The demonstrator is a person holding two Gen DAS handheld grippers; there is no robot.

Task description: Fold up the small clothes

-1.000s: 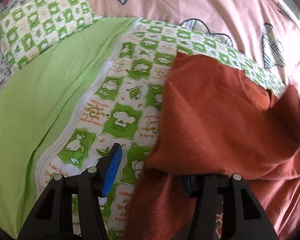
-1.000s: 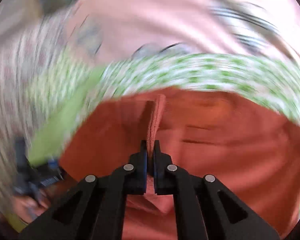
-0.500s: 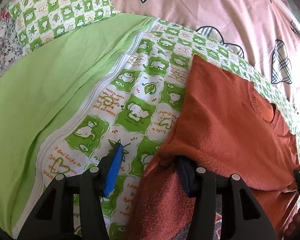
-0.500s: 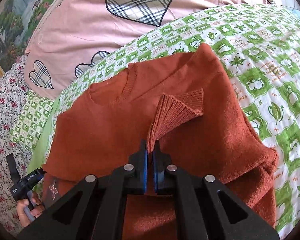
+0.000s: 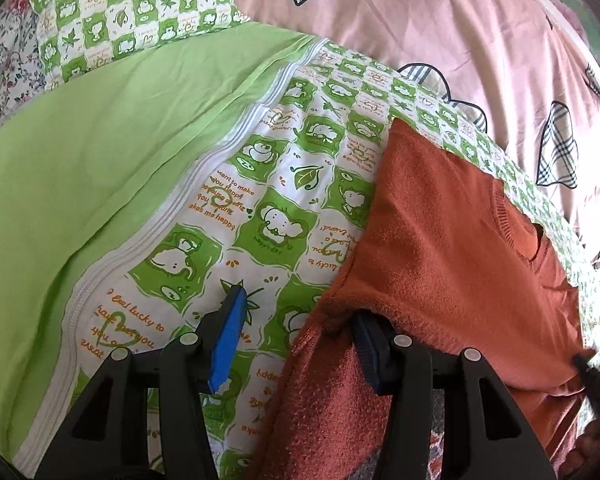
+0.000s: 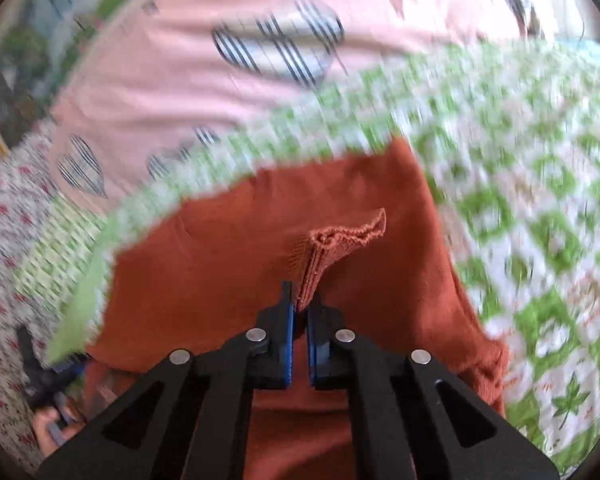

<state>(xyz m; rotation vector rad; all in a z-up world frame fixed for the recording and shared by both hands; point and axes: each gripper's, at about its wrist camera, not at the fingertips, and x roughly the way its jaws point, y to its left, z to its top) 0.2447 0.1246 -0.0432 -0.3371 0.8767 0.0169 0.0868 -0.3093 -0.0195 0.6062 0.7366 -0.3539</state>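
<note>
A rust-orange knit sweater (image 5: 452, 232) lies on the green-and-white animal-print blanket (image 5: 268, 208); it also shows in the right wrist view (image 6: 228, 264). My left gripper (image 5: 296, 320) is open at the sweater's left edge; its right finger is tucked under the fabric fold, its left finger rests over the blanket. My right gripper (image 6: 302, 300) is shut on the ribbed sleeve cuff (image 6: 340, 240) and holds it above the sweater's body. The right view is motion-blurred.
A plain light-green sheet (image 5: 100, 168) lies left of the blanket. A pink cover with plaid hearts (image 5: 420, 20) lies beyond. A checkered pillow (image 5: 132, 12) sits at the far left. The left hand and gripper show faintly in the right view (image 6: 48, 384).
My right gripper has carried the sleeve cuff further over the sweater and is still moving. The left gripper has stayed open at the sweater's edge, shifting slightly.
</note>
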